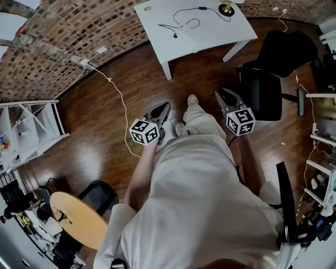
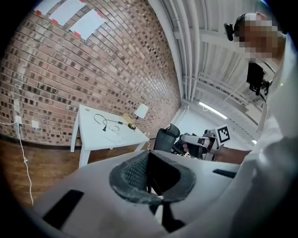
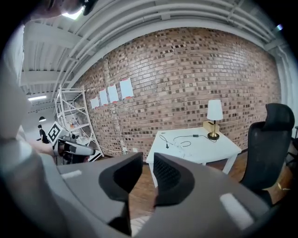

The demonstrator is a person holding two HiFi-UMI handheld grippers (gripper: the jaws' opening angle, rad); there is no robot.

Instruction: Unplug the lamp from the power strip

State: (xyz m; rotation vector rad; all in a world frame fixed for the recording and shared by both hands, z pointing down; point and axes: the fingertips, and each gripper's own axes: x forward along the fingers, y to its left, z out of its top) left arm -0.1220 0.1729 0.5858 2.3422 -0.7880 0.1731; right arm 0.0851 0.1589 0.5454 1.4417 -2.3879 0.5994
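Closest in, the left gripper [image 1: 164, 108] has its jaws pressed together on nothing, while the right gripper [image 1: 222, 95] keeps a narrow gap, also empty. Both hang above the wooden floor [image 1: 105, 136], either side of the person's shoes [image 1: 192, 100]. Well beyond them stands a white table [image 1: 210, 32]. The lamp [image 1: 227, 9] sits at its far corner by the brick wall [image 1: 58, 37], its black cord [image 1: 200, 8] looping across the top, well apart from both claws.

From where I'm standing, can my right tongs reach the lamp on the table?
Probably not yet. The right tongs are open and empty, and the lamp stands at the far corner of the white table, across open wooden floor. Nothing blocks the path; the black chair sits off to one side.
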